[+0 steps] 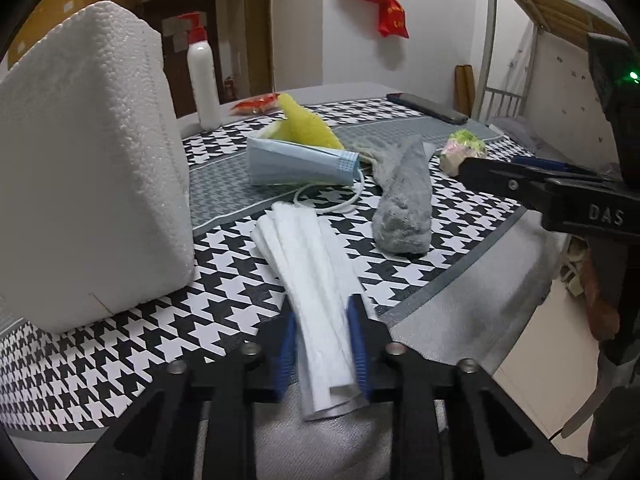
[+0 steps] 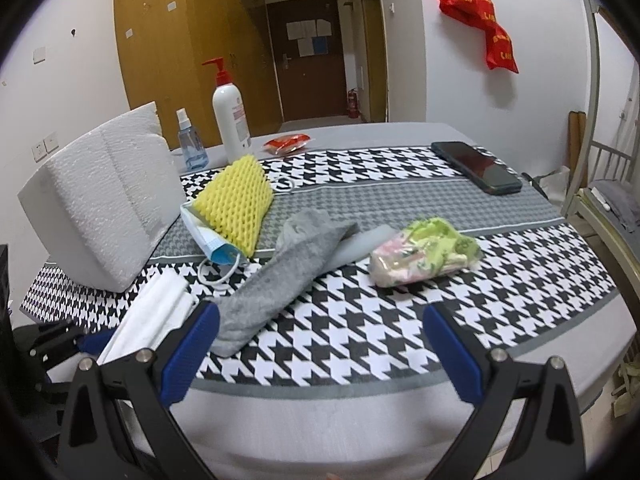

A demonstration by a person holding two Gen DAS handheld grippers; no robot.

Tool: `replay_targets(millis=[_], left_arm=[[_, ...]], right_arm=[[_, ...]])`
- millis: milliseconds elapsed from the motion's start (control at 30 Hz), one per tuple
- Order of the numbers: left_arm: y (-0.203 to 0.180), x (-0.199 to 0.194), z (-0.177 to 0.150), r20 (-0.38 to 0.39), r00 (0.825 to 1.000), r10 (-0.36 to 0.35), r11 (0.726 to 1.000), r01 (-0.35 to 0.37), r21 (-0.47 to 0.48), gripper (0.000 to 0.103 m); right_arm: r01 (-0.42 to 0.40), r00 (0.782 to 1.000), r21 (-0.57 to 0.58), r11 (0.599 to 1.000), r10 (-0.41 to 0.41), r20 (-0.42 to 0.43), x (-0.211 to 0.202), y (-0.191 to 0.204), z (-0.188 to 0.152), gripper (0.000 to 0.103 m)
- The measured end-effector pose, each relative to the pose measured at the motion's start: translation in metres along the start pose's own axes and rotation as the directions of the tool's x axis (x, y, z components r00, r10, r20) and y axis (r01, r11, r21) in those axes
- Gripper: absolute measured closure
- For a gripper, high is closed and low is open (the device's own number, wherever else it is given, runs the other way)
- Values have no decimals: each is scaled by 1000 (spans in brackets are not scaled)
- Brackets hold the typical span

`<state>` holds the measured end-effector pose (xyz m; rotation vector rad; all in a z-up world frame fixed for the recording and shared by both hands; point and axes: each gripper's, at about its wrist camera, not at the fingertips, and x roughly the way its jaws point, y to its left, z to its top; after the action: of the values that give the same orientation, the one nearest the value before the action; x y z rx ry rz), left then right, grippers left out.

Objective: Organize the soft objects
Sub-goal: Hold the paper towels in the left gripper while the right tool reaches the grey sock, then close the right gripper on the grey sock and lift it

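White tissue (image 1: 316, 280), lying at the worktop's (image 1: 120, 360) near edge, is being pinched by your left hand-held gripper (image 1: 324, 344); the right hand-held gripper (image 2: 320, 344) is gaping wide. Next, you are likely lifting it clear.

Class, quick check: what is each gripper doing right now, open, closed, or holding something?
Left gripper: shut on the folded white cloth.
Right gripper: open, holding nothing, above the table edge near the grey sock.

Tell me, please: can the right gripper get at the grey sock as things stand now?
Probably yes. The right gripper is open, and the grey sock lies uncovered just ahead, toward its left finger. Nothing stands between them; the left gripper holds the white mask off to the side.
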<state>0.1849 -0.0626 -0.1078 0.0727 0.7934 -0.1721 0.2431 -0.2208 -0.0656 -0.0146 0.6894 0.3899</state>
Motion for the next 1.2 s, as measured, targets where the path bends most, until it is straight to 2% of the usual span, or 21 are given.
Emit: replay_targets(millis=[67,333,367,533,667,800,867,933,1033,1200], left_arm=[[2,-1,-2,10,1000,16,1000,-16,-4,87],[3,-3,-6,39,999,20,1000,-20,-7,87],[4,-4,-7,41,999,18,1000,-18,-7,87],[2,-5,-12,56,998,22,1000,-22,-8,87],[4,-6,-12,61,998,11,1000,-10,-16,87],[4,-7,-12,65,998,11,1000,-10,-15,87],[5,-8,-12,65,998,9,1000,-8,-19,87],[4,-8,-13,66,998,10,1000,-9,-18,87],[4,-8,-13,66,998,8,1000,-7,-16,88],[8,-12,-11,57,998,1,999,1,-33,93]], right_arm=[[0,1000,-6,1000,0,-3,4,2,3,1],[-14,999,-5,1000,14,-53,35,10,10,2],[-19,998,-4,1000,19,-60,37,10,10,8],[-34,995,-6,999,33,-97,52,15,11,18],[-37,992,4,999,37,-122,61,16,11,35],[-25,992,5,1000,25,-126,63,17,15,48],[-15,991,-4,1000,14,-133,64,20,16,60],[-7,991,-3,1000,6,-137,66,22,17,66],[10,991,-9,1000,-11,-133,67,22,17,73],[-14,994,8,1000,15,-112,55,22,18,86]])
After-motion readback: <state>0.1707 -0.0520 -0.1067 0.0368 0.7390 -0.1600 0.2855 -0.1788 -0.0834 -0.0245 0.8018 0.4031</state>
